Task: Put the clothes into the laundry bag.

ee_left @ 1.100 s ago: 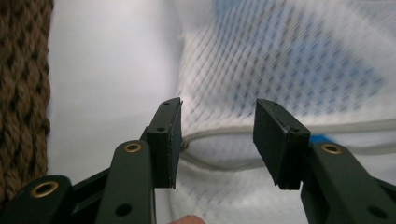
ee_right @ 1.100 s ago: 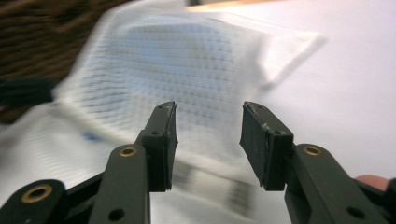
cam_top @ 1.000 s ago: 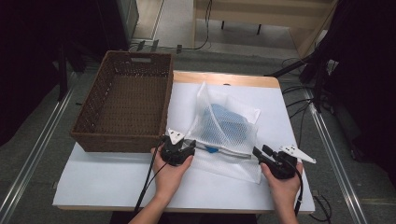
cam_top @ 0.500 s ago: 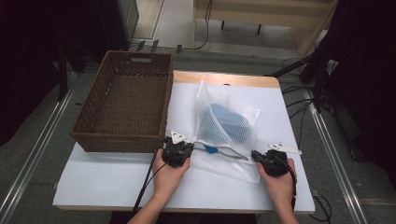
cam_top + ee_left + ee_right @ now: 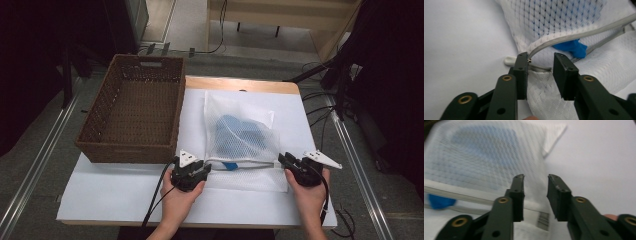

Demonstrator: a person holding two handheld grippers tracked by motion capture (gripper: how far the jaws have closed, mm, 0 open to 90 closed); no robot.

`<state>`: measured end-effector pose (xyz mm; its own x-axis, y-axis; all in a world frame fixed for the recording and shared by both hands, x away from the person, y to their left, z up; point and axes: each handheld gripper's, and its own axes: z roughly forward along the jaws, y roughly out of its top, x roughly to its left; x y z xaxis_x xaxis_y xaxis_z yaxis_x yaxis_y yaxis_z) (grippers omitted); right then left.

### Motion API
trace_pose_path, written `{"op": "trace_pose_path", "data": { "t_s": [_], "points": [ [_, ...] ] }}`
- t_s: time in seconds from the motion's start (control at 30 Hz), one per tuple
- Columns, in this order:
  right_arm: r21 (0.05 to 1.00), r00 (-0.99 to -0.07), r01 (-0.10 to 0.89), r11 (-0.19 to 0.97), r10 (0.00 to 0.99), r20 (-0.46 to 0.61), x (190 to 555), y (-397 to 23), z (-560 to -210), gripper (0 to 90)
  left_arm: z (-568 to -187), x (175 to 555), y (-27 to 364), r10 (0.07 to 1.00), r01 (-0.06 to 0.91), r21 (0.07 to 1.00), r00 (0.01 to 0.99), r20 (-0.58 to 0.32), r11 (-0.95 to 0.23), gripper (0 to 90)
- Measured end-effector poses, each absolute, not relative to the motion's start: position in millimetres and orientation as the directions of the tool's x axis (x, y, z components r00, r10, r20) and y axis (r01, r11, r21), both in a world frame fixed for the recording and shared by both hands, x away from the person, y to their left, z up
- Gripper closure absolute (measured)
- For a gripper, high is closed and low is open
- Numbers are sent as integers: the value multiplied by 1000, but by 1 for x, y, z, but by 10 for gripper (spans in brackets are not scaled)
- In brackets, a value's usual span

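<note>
A white table (image 5: 125,195) stands on a grey floor, dark equipment and cables behind it. The landmark is a white mesh laundry bag (image 5: 240,132) lying flat on the table, with blue cloth (image 5: 242,132) inside it and a scrap of the blue poking out at its zipper edge (image 5: 571,47). Left of the bag, just beside it, sits a brown wicker basket (image 5: 135,115). At the bag's near left corner the left gripper (image 5: 192,172) rests in a hand; its jaws stand partly apart, having just been opening, and the bag's corner with the end of the grey zipper (image 5: 564,37) lies between them, the pads not pressing on it. At the bag's near right corner the right gripper (image 5: 290,165) is held likewise; its jaws have just been opening and stand partly apart above the mesh (image 5: 499,157), gripping nothing. The bag's near edge stretches straight between the two grippers.
</note>
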<state>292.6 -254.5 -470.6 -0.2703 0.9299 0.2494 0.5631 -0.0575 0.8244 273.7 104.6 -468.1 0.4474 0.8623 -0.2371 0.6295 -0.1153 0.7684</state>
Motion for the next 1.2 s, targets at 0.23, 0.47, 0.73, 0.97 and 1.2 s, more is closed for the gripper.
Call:
{"op": "trace_pose_path", "data": {
  "t_s": [0.23, 0.47, 0.73, 0.97, 1.2],
  "points": [
    [885, -397, 464, -33, 886, 241, 269, -231, -442, 546, -456, 265, 98, 845, 596, 793, 481, -232, -121, 627],
    [868, -538, 482, 116, 821, 189, 270, -189, -456, 432, -463, 263, 69, 817, 615, 764, 533, -220, -196, 690],
    [844, -469, 489, 221, 882, 41, 275, -167, -472, 312, -470, 271, 44, 804, 630, 738, 557, -210, -243, 655],
    [874, -426, 450, 182, 904, 31, 285, -162, -470, 683, -473, 280, 30, 825, 633, 729, 538, -174, -260, 636],
    [884, -515, 453, 118, 843, 151, 285, -168, -465, 900, -477, 296, 25, 845, 651, 724, 501, -187, -226, 688]
  ]
}}
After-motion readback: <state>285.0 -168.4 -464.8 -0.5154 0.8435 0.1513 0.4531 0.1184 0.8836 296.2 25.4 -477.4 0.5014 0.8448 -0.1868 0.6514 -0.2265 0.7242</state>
